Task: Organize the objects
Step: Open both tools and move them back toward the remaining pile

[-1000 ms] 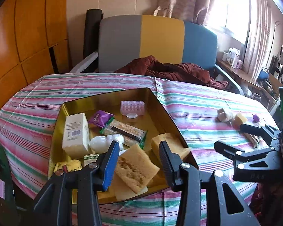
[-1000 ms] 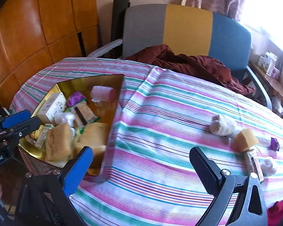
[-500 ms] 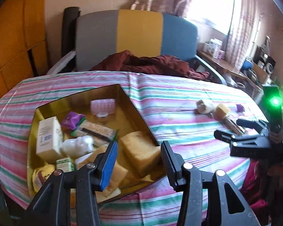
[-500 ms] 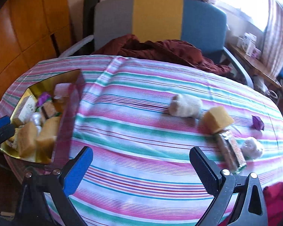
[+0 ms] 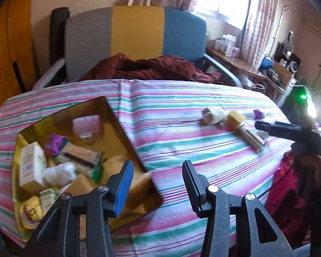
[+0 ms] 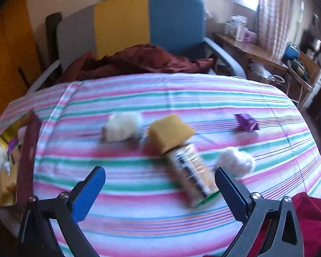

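Two sets of tongs hang over a worktop (image 5: pixel 171 111) covered in a pink, green and white striped cloth. Nearest in the left wrist view, the left tongs (image 5: pixel 157 184) stand partly apart with nothing between the pads, above the near right corner of the gold tin (image 5: pixel 122 128). That tin sits on the left part of the worktop and holds a white carton (image 5: pixel 30 167), yellow sponge blocks (image 5: pixel 81 185), a wrapped snack bar (image 5: pixel 81 156), a purple packet (image 5: pixel 54 143), a white wad (image 5: pixel 60 173) and a pink case (image 5: pixel 86 124) at its far end. The right tongs (image 6: pixel 160 189) gape wide and empty, low over the cloth. Just beyond them a second snack bar (image 6: pixel 190 169) lies at a slant, blurred, its far end touching a yellow sponge (image 6: pixel 170 132). A white fluffy ball (image 6: pixel 235 162) rests just beside the bar, near the right pad. Another white bundle (image 6: pixel 122 126) lies left of the sponge, and a small purple wrapper (image 6: pixel 246 123) sits apart farther right. Behind the worktop, a dark red cloth (image 6: pixel 139 62) lies heaped before a grey, yellow and blue chair (image 6: pixel 128 21).
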Motion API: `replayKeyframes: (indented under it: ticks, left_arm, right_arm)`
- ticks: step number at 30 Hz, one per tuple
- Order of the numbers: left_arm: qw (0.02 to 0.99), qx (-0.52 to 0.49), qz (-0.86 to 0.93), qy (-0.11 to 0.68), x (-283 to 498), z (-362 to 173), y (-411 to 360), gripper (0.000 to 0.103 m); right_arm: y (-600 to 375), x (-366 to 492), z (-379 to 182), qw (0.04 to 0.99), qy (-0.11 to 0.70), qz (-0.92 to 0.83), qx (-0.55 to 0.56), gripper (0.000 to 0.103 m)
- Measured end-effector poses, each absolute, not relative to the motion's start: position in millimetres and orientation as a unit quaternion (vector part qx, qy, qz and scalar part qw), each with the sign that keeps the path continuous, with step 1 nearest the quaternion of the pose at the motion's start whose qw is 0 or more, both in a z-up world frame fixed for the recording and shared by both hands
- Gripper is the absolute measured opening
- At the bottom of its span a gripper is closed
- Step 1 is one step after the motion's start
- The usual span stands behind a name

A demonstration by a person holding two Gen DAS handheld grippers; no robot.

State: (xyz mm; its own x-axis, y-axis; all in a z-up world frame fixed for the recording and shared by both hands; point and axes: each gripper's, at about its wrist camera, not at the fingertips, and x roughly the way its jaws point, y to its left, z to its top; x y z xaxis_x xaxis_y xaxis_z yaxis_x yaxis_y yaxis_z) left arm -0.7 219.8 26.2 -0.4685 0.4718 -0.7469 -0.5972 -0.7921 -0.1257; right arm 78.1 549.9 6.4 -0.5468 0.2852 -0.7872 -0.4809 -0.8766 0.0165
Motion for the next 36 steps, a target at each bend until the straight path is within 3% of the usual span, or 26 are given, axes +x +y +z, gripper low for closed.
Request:
replayKeyframes:
  ticks: [13,26,36]
  left_arm:
    - [0.402,-0.45,0.794,0.079,-12,6,297,0.048]
    - [0.387,-0.482,0.774,0.137,-31,-22,366,0.056]
    - [0.397,-0.486,0.765,0.145,-62,-30,417,0.056]
  right_arm:
    - [636,126,-6,0.316,0.297,0.826,-0.359,0.103]
    - [636,128,-1,0.304,0.304,0.835,-0.343,0.103]
    - [637,128,0,0.29,0.311,0.838,-0.341,0.103]
